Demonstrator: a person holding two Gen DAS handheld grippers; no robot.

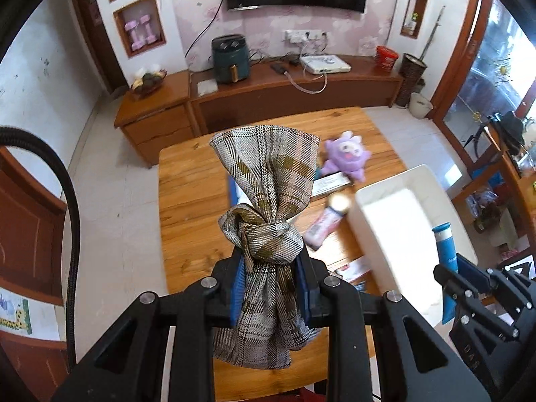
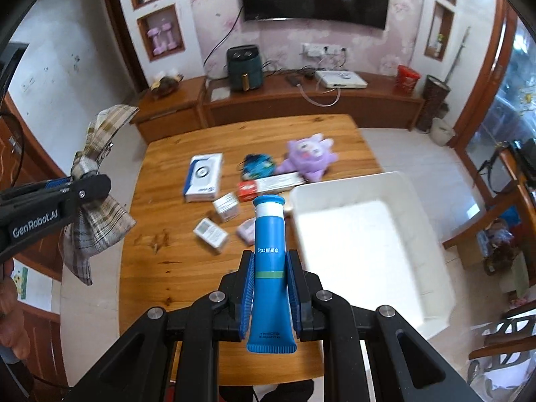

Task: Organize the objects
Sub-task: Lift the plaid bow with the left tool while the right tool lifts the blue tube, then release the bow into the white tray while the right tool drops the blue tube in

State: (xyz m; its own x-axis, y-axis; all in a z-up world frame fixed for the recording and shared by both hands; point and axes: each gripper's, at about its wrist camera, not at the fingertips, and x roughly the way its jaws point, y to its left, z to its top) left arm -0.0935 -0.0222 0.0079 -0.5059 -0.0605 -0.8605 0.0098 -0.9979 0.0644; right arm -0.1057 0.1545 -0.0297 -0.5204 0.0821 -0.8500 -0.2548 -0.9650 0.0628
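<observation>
Grippers both have something clamped, well above the wooden table (image 2: 160, 261). Left gripper (image 1: 273, 261) is squeezed shut on a knotted plaid cloth (image 1: 268, 174): the knot sits right at the fingertips, one loose end fans out past them and the other hangs back between the blue pads (image 1: 237, 288). Right gripper (image 2: 269, 268) is pinched on a blue tube (image 2: 269, 261), cap end pointing out beyond the fingertips, crimped end sticking back behind the pads.

Ahead of the right fingers and off to their right is an empty-looking white bin (image 2: 361, 234) on the table. Straight ahead, past the tube's cap, lie some small boxes (image 2: 204, 177), a purple plush toy (image 2: 308, 157) and a pink tube, a bit blurry. From the right wrist view, the left gripper with its cloth hangs far off to the left of the fingers.
</observation>
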